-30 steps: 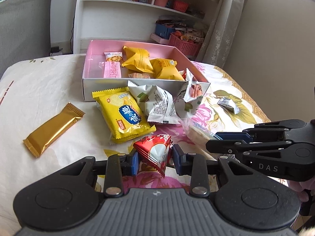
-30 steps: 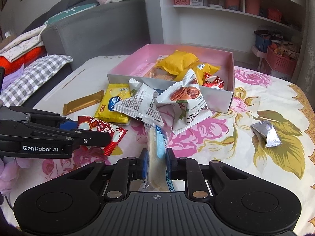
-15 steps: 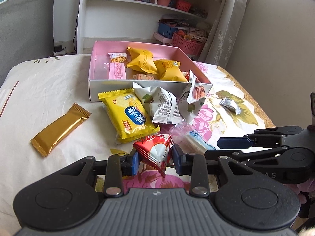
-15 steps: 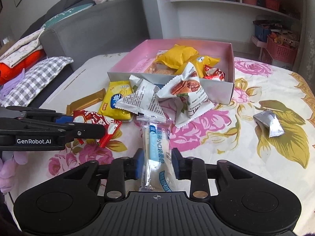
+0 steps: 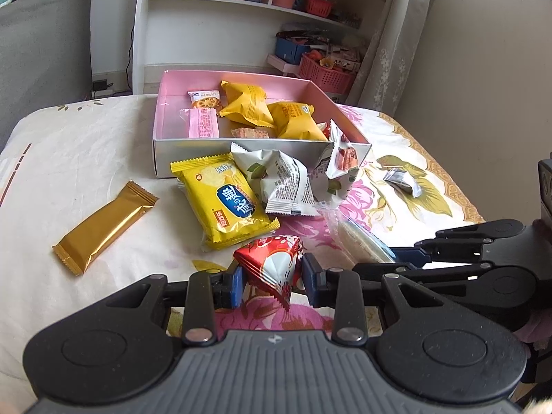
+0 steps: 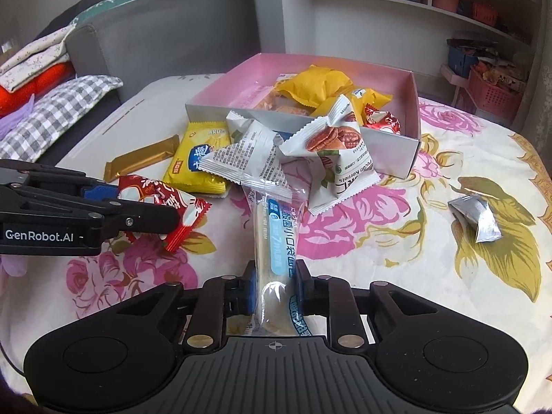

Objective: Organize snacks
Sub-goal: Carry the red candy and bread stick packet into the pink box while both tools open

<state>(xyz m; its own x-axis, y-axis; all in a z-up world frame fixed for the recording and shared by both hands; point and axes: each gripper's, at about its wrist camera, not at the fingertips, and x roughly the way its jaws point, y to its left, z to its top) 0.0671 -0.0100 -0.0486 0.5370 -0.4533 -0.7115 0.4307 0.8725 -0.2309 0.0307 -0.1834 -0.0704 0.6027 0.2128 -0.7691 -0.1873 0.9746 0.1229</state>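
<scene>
1. We log the left gripper [image 5: 270,281] clamped on a red packet [image 5: 272,265].
2. The right gripper [image 6: 275,288] grips a clear bread stick pack [image 6: 276,241].
3. Ahead of both, the pink box [image 5: 165,103] holds yellow packets [image 5: 246,103].

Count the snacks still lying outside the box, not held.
5: gold bar, yellow pack, white pack, pecan pack leaning on the box, silver pack.

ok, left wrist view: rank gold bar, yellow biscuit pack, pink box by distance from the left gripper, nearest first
1. Yellow biscuit pack: just ahead of the left gripper, slightly left.
2. Gold bar: off to the left.
3. Pink box: farthest, behind the loose packets.
</scene>
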